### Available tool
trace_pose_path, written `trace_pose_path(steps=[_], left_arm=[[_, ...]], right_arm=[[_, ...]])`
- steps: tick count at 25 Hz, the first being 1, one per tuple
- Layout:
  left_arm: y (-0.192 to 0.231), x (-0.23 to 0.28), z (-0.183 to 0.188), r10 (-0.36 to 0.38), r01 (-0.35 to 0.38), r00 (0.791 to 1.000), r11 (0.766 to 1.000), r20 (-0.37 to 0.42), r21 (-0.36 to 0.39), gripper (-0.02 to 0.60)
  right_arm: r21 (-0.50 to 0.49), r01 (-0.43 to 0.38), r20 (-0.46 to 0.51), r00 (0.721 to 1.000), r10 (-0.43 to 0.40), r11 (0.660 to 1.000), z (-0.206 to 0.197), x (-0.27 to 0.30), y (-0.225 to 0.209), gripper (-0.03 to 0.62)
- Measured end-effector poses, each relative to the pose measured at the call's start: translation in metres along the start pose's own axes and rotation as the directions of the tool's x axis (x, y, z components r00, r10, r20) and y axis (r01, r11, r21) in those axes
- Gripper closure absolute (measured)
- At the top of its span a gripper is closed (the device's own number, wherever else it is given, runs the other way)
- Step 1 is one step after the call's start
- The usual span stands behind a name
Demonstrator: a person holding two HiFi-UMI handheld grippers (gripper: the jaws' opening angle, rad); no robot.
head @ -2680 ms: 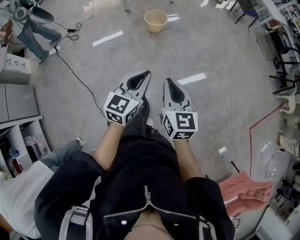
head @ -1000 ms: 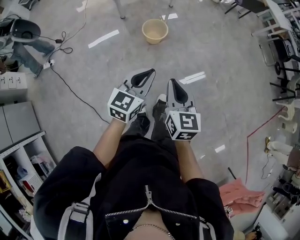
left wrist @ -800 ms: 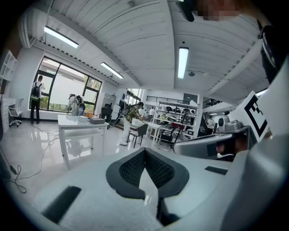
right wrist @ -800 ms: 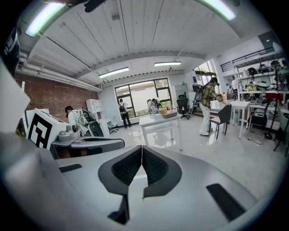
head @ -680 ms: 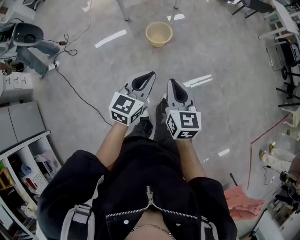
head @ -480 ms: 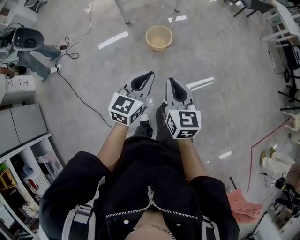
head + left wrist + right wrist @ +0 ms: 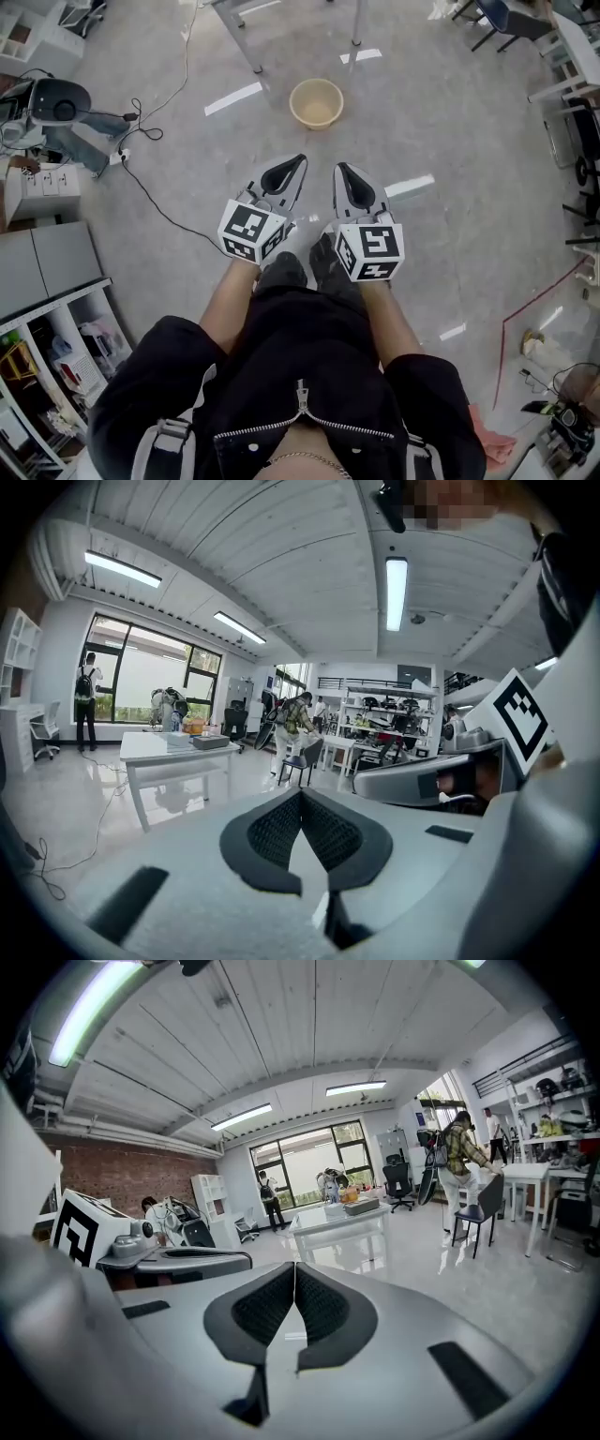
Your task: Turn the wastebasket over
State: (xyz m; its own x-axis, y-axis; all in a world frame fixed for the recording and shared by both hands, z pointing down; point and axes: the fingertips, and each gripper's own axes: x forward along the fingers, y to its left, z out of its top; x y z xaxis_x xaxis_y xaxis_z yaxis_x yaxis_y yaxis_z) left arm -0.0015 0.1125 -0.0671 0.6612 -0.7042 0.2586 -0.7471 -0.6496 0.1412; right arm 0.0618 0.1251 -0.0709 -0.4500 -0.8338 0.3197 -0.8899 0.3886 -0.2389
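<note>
While looking steeply down: one grey floor, largest of all, bare and open from the shoes up to the table. One table, shown here by two metal legs only, closing off the far edge. One open shelf unit and one low grey cabinet walling the left edge; one blue chair and more furniture crowding the right edge. One red line marked across the floor at lower right. Widest free room straight ahead and out to the right.

One wastebasket, beige and round, standing upright with its mouth up, just this side of the table legs and well apart from both tools.

Two grippers, held side by side above two dark shoes and pointing toward the wastebasket. Left gripper: jaws pressed fully together, nothing between them. Right gripper: the same, closed tight on nothing.

One black cable snaking over the floor from the left edge.

Black-and-white square patterns on the two cubes; no letters among them. Labels on the shelf goods too small to read.
</note>
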Motion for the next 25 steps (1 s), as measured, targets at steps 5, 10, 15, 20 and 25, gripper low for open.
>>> trace_pose_path(steps=[5,10,15,20,25], left_arm=[[0.015,0.018,-0.012,0.044,-0.045,0.999,0.999,-0.024,-0.023,0.578],[0.044,0.030,-0.018,0.080,-0.081,0.996,0.996,-0.033,-0.046,0.578],[0.077,0.052,-0.028,0.095,-0.098,0.994,0.992,-0.047,-0.077,0.578],[0.109,0.083,-0.028,0.096,-0.100,0.994,0.991,-0.045,-0.087,0.578],[0.149,0.119,-0.029,0.073,-0.077,0.995,0.995,-0.063,-0.068,0.578]], right_arm=[[-0.002,-0.021,-0.031,0.999,0.021,1.000,-0.003,0.017,-0.022,0.583],[-0.003,-0.034,-0.064,0.997,0.033,0.999,-0.008,0.045,-0.031,0.583],[-0.010,-0.032,-0.095,0.995,0.031,0.999,-0.007,0.079,-0.044,0.583],[-0.015,-0.014,-0.116,0.993,0.012,1.000,-0.004,0.113,-0.065,0.583],[-0.014,0.004,-0.134,0.991,-0.006,1.000,-0.002,0.156,-0.082,0.583]])
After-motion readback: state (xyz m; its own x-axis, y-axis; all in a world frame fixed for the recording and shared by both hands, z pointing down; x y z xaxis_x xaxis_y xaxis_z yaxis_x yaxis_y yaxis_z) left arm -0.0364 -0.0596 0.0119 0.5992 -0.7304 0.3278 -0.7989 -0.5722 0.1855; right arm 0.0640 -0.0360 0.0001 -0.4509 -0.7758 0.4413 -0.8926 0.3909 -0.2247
